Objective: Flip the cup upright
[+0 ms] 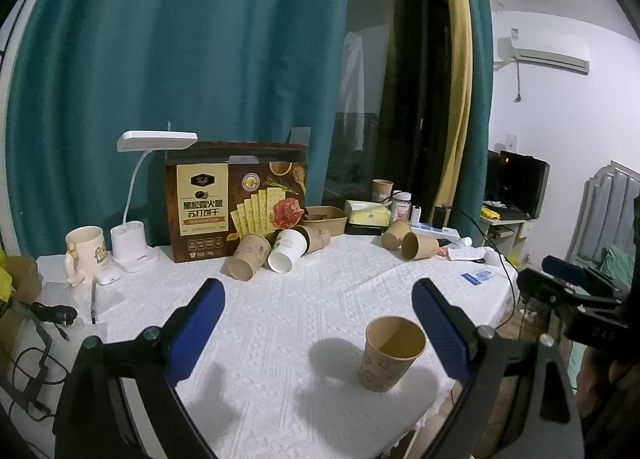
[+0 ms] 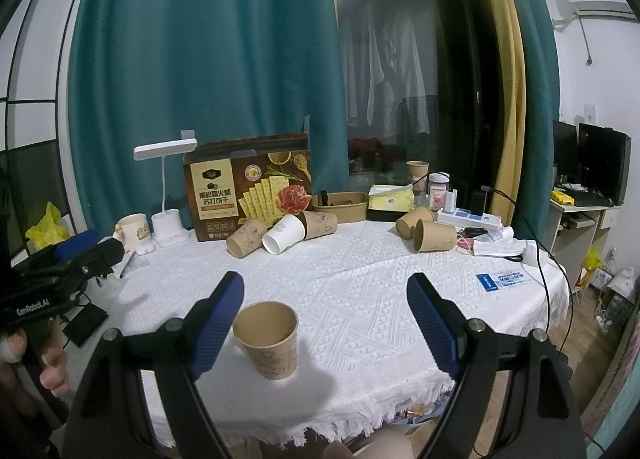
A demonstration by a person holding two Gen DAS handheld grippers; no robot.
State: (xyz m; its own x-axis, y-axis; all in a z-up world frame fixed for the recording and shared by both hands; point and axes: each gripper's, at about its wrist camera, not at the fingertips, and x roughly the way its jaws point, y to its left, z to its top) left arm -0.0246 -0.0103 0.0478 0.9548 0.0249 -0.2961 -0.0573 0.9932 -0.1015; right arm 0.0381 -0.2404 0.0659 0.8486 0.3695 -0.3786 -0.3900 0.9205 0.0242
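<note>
Teal curtains and a dark window back a table [image 2: 360, 279] spread with a white textured cloth. Near its front edge stands a brown paper cup [image 2: 267, 339], mouth up and apparently empty. Along the back edge, by a cracker box [image 2: 248, 191], several more cups lie on their sides: a patterned brown one [image 2: 245, 243], a white one [image 2: 283, 239] and another brown one [image 2: 318, 225] in a cluster, and two plain brown cups [image 2: 434, 235] toward the back right corner.

Both tools are empty. The right gripper [image 2: 326, 323] has its blue pads spread wide, the upright cup just beside its left pad but, as far as the fisheye lets me judge, not touched. The left gripper [image 1: 318, 323] is equally wide open, with the same cup [image 1: 394, 353] near its right pad and nothing between the pads pressed.

So one cup looks done, and the sensible next step is a tipped one at the back. To do it well, I would reach over the standing cup rather than past it, since a brushed sleeve or finger could knock it off the front edge. Take a fallen cup across its side wall near the middle, squeeze lightly because thin paper crushes, lift it clear of its neighbours, then roll the wrist until the mouth faces up and set the base flat before releasing.
</note>
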